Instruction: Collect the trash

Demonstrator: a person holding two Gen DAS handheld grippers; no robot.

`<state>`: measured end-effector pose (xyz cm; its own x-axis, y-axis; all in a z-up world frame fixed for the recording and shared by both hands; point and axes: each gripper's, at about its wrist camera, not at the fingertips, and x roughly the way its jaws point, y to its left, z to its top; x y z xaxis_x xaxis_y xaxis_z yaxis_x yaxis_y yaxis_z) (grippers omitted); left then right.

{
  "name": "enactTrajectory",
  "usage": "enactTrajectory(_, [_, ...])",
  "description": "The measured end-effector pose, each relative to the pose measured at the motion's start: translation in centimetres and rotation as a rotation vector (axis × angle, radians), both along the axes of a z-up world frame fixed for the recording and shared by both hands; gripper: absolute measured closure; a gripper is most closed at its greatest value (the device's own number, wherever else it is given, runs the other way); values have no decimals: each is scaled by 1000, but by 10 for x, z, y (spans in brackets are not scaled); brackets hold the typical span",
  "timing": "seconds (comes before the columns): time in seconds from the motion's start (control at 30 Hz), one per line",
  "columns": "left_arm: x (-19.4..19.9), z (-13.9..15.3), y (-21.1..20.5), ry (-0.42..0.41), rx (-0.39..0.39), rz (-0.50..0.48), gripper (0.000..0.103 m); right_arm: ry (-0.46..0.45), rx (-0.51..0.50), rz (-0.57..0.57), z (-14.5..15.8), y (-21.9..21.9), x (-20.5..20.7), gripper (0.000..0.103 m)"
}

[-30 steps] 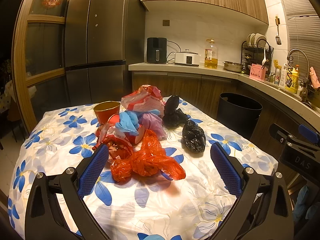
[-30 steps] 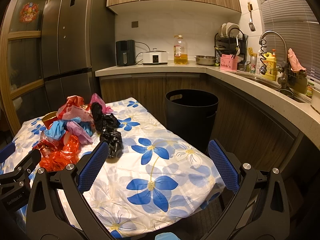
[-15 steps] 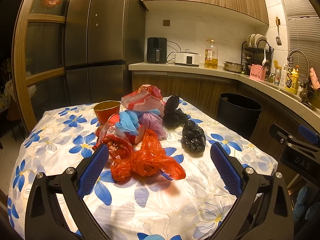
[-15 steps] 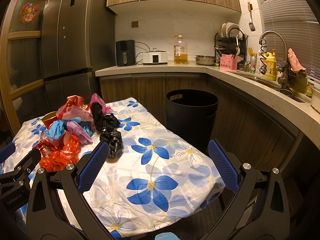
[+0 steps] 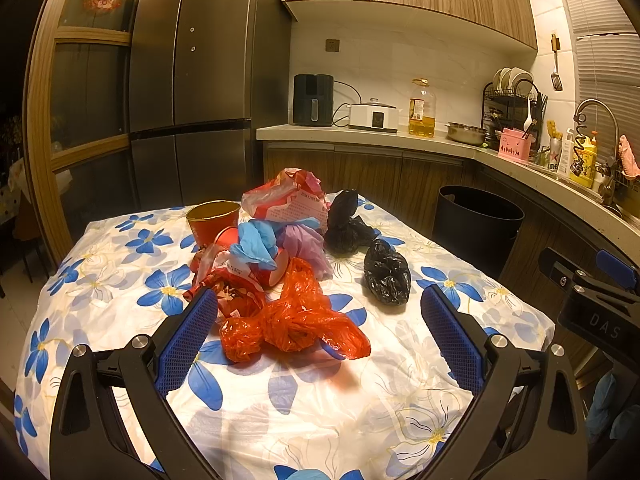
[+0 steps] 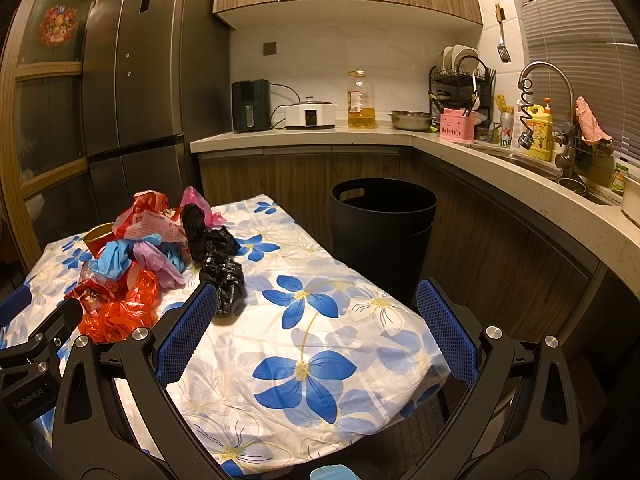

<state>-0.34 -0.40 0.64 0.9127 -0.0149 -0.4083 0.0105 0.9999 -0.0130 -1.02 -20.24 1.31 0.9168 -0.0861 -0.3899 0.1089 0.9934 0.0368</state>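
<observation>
The left gripper [image 5: 318, 336] was closest to the camera, with its two blue pads spread wide and nothing between them. The right gripper [image 6: 316, 332] was spread wide too, and it held nothing.

Just past the left gripper lay a crumpled orange bag [image 5: 294, 326] on the flowered tablecloth [image 5: 120, 284]. Behind it sat a heap of trash: a blue bag [image 5: 256, 244], a purple bag [image 5: 304, 242], a red cup [image 5: 212, 220] and a red-and-white bag [image 5: 286, 200]. A small black bag [image 5: 387, 278] lay by itself, a little to the right of the heap. Another black bag [image 5: 346, 224] sat behind it, touching the heap.

Farther away, on the floor past the table's edge, stood a black bin [image 6: 382, 220] with its top open. Nothing from the table looked to be in it yet.

The bags were thin and slippery, I think. A pinch on just a loose corner could let a bag slide out on the way to the bin. The orange bag touched the heap, so lifting it might drag other bits along and spill them onto the floor. The cup could tip and roll off too.
</observation>
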Motion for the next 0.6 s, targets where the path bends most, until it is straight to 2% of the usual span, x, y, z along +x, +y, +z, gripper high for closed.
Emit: enactTrajectory(0.6, [-1, 0, -3, 2, -2, 0, 6, 0, 0, 0, 0, 0, -1, 4])
